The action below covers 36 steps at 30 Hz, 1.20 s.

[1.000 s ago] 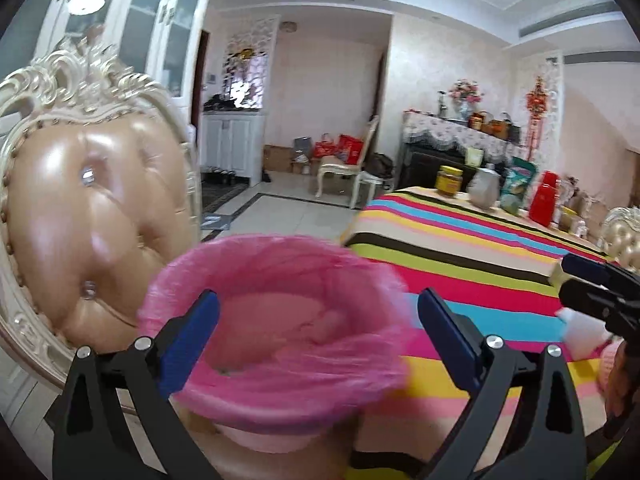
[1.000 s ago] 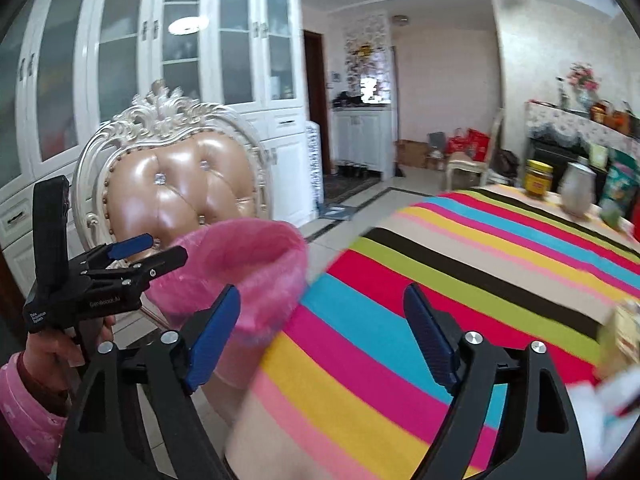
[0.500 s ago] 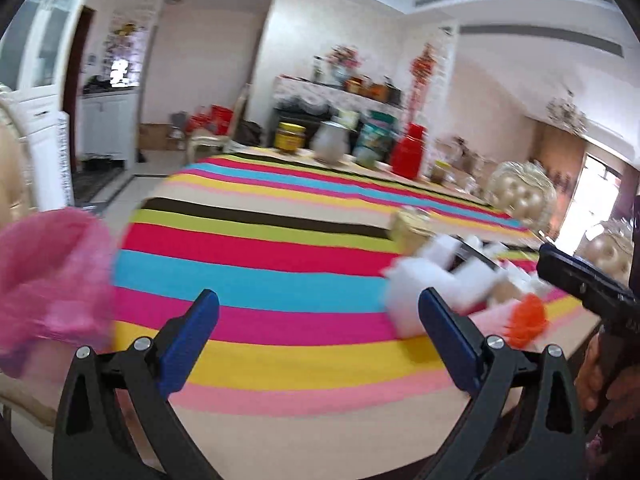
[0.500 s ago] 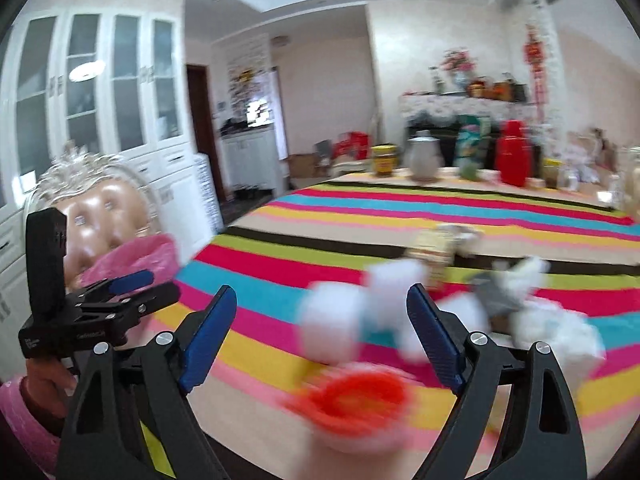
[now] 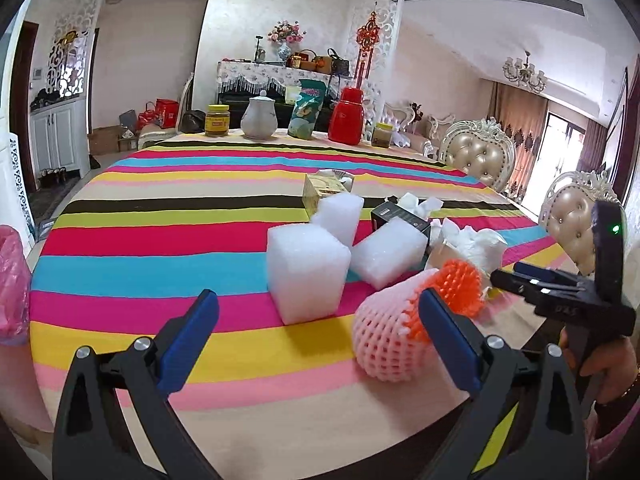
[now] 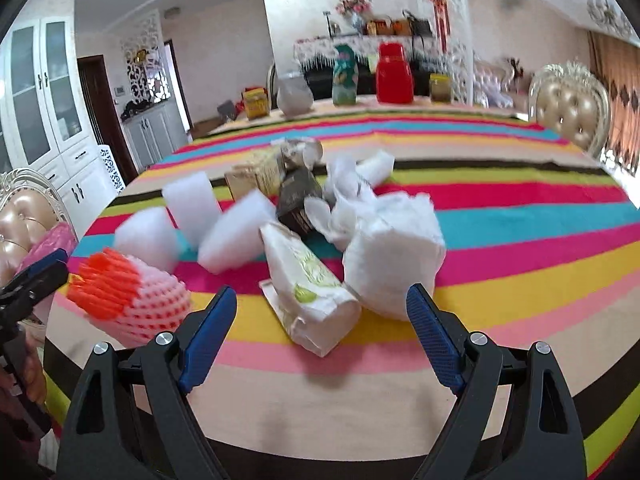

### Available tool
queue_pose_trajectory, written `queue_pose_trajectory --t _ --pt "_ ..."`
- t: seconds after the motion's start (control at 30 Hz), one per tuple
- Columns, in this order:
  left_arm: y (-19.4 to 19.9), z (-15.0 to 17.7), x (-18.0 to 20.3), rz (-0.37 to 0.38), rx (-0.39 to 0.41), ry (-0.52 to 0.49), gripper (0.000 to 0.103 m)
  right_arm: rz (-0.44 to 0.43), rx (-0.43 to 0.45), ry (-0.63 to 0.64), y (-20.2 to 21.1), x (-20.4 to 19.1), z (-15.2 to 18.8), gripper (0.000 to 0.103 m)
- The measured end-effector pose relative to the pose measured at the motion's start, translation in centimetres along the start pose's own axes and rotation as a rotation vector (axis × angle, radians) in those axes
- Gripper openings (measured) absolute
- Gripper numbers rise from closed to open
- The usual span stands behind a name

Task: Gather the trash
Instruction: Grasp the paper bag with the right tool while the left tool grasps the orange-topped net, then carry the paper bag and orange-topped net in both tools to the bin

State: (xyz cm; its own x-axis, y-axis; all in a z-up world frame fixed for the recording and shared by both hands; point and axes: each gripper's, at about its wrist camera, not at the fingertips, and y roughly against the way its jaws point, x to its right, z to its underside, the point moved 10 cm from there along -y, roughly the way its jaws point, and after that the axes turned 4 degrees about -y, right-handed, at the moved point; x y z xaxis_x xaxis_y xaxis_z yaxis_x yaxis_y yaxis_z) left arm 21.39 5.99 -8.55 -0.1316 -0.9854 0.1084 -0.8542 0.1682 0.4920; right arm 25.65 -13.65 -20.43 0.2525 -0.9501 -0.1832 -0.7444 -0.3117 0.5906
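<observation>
Both hand-held grippers, left (image 5: 318, 336) and right (image 6: 322, 332), gape wide, empty, over the rainbow-striped cloth-covered bench (image 5: 160, 240); no label legible.

pink bin liner (image 5: 12, 280) cut off at frame edge.

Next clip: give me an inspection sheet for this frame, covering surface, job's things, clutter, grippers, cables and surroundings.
Surface: striped tablecloth, flat.
Job's things: white foam blocks, pink foam fruit net with orange net, paper bag, crumpled tissue, small boxes; pink bin bag at table's left edge.
Clutter: jars, jug, red flask at far edge.
Grippers: left gripper open; right gripper open; both empty.
Cables: nothing seen.
Surroundings: padded chairs, cabinets.
</observation>
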Motion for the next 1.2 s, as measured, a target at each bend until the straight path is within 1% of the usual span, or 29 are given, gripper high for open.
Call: queue_pose_trajectory --t 0.07,0.1,0.23,0.33,0.4,0.47,0.5,0.53,0.57,0.63,0.7,0.77,0.83,0.93,1.0,1.03,1.1,1.17,1.2 --pt "0.2 0.1 -0.4 -0.012 -0.004 0.009 0.097 -0.002 -0.040 0.009 -1.0 -0.8 0.3 0.082" --pt "0.3 0.2 -0.4 -0.003 -0.010 0.011 0.097 -0.009 -0.055 0.012 -1.3 -1.2 0.3 0.081" --pt "0.7 0.6 -0.2 0.021 -0.030 -0.002 0.097 -0.009 -0.057 0.054 -2.0 -1.9 -0.2 0.079" --pt "1.1 0.8 1.4 0.065 -0.037 -0.039 0.097 -0.009 -0.067 0.083 -2.5 -2.5 -0.4 0.075" --pt "1.0 0.7 2.1 0.051 -0.035 -0.083 0.097 -0.007 -0.090 0.093 -3.2 -2.6 -0.3 0.069" --pt "0.6 0.5 2.1 0.036 -0.041 -0.091 0.097 -0.008 -0.106 0.101 -3.6 -2.8 -0.2 0.064" --pt "0.4 0.4 1.8 0.038 -0.045 -0.076 0.097 0.000 -0.109 0.104 -3.6 -2.8 -0.1 0.057" --pt "0.3 0.4 1.4 0.046 -0.050 -0.048 0.097 0.003 -0.114 0.103 -3.7 -2.7 -0.1 0.053" --pt "0.2 0.3 1.2 0.056 -0.055 -0.033 0.097 -0.008 -0.118 0.096 -3.6 -2.6 0.0 0.043" --pt "0.2 0.3 1.4 0.070 -0.062 -0.035 0.097 -0.019 -0.106 0.076 -3.3 -2.4 -0.1 0.041" --pt "0.5 0.4 2.5 0.104 -0.061 -0.076 0.097 -0.027 -0.092 0.062 -2.9 -2.3 -0.2 0.033" --pt "0.8 0.8 4.0 0.141 -0.065 -0.116 0.097 -0.029 -0.082 0.051 -2.6 -2.1 -0.3 0.031" --pt "0.4 1.4 5.3 0.161 -0.082 -0.155 0.097 -0.034 -0.084 0.043 -2.7 -2.0 -0.3 0.031" --pt "-1.1 2.1 6.5 0.142 -0.120 -0.197 0.097 -0.037 -0.075 0.043 -2.6 -2.1 -0.5 0.031" --pt "-2.5 2.5 6.6 0.122 -0.159 -0.189 0.096 -0.040 -0.062 0.044 -2.4 -2.2 -0.7 0.031" --pt "-3.3 2.5 6.5 0.124 -0.182 -0.164 0.096 -0.042 -0.055 0.043 -2.3 -2.1 -0.8 0.031" --pt "-4.2 2.6 6.6 0.148 -0.208 -0.129 0.089 -0.044 -0.050 0.037 -2.2 -2.0 -0.9 0.031" --pt "-5.2 2.8 6.8 0.155 -0.233 -0.130 0.070 -0.044 -0.042 0.027 -2.0 -1.8 -1.0 0.031" --pt "-5.5 3.0 7.0 0.152 -0.238 -0.141 0.063 -0.049 -0.038 0.024 -2.0 -1.8 -1.1 0.031"
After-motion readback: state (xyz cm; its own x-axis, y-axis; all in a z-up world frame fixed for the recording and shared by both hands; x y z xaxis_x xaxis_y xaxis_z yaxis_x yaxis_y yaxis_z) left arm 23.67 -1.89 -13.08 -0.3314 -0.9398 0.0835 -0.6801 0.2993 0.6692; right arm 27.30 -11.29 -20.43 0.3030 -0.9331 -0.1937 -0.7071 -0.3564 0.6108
